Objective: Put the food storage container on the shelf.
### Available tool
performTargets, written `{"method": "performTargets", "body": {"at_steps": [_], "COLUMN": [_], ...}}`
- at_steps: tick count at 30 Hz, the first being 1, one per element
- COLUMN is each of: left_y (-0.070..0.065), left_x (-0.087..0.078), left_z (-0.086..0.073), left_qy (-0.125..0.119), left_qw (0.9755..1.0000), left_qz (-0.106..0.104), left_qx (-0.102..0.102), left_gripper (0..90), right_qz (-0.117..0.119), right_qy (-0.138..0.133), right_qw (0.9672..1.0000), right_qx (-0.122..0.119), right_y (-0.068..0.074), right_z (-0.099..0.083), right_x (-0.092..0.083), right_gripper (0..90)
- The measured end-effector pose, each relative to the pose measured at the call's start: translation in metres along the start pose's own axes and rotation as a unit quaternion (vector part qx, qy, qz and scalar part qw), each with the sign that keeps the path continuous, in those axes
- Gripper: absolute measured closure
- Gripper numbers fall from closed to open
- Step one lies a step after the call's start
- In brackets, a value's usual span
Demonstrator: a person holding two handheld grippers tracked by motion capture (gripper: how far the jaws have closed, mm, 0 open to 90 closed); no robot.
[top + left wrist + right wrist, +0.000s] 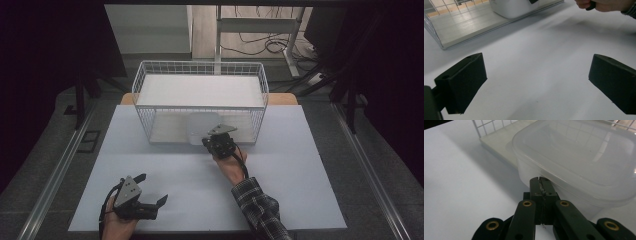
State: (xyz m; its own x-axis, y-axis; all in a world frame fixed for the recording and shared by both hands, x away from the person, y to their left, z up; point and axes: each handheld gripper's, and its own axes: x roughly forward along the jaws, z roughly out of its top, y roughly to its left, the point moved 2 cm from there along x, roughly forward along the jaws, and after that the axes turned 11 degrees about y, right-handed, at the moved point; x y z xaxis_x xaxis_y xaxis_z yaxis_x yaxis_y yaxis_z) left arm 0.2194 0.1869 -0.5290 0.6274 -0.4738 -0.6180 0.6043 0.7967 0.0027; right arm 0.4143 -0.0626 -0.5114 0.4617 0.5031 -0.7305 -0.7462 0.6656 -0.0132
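High view first: the white table [300, 200] takes most of the room, and I've got plenty of bare surface on both sides of my hands. At its far end sits the wire basket [200, 67], a two-level rack with its front face open toward me, which I judge is why the work goes in low and level, not over the top. The upper shelf [200, 90] hangs right over the lower bay, so headroom in there is tight and I'd keep the wrist flat.

Next down, the plastic container [579, 152], translucent, lid on, sitting at the front edge of the lower shelf, partly in the bay and partly over the lip toward the table. My right gripper [541, 182] is at its near wall with the jaws fully closed, tips together and touching or just short of the wall below the lid rim; I can't tell which. Nothing is between them. It looks like a nudge with closed tips, not a grasp, since that box is too wide to pinch from here.

My left gripper [150, 192] rests near the table's front edge, jaws wide apart, holding nothing, well clear of the basket.
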Motion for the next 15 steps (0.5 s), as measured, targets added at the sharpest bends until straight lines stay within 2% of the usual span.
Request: {"method": "performTargets", "body": {"at_steps": [6,15], "left_y": [0.003,0.003], "left_x": [-0.002,-0.001], "left_z": [0.0,0.0], "left_qy": [-0.007,-0.006], "left_qw": [0.9999,0.9999], "left_qz": [-0.002,-0.005], "left_qx": [-0.009,-0.009], "left_gripper": [1.1,1.2], "right_qz": [-0.006,-0.015], "right_qy": [0.001,0.007], "right_qw": [1.0,0.9998], "right_qx": [0.002,0.008], "right_y": [-0.005,-0.012], "right_z": [0.006,0.015], "right_x": [0.006,0.014], "right_gripper": [89.1,89.1]}}
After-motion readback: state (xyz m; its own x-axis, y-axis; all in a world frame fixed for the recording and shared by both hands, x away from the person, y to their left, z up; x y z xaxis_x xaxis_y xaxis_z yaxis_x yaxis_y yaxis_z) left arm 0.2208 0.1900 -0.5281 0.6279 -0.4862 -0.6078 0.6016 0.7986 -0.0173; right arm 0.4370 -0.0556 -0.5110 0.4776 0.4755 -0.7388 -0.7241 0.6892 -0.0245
